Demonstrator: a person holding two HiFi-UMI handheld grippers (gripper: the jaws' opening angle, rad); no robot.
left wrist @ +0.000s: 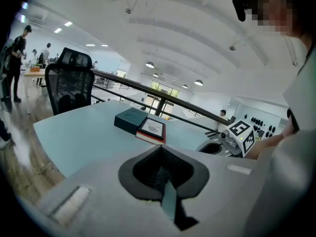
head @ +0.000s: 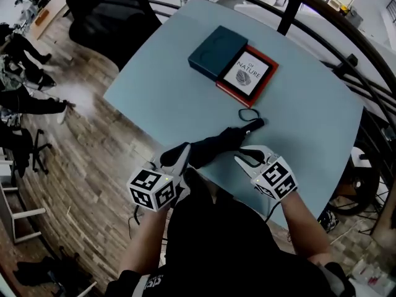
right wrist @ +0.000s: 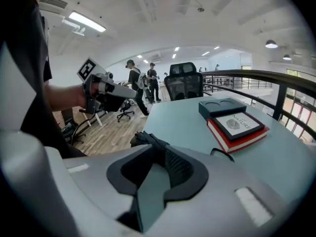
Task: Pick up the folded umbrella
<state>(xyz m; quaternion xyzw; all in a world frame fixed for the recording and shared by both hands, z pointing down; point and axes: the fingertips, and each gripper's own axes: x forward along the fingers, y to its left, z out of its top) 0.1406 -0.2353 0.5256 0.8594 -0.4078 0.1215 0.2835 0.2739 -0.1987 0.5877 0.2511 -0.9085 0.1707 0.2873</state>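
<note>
The folded black umbrella lies on the light blue table near its front edge, handle and wrist strap pointing right. My left gripper is at the umbrella's left end, its jaws parted by a narrow slit with nothing between them. My right gripper hovers just in front of the handle end, jaws a little apart and empty. In the right gripper view the umbrella shows just beyond the jaws. The umbrella is hidden in the left gripper view.
A dark teal box and a red-edged book lie side by side at the table's far part. A black office chair stands at the far left corner. A black railing runs along the right side. People stand far left.
</note>
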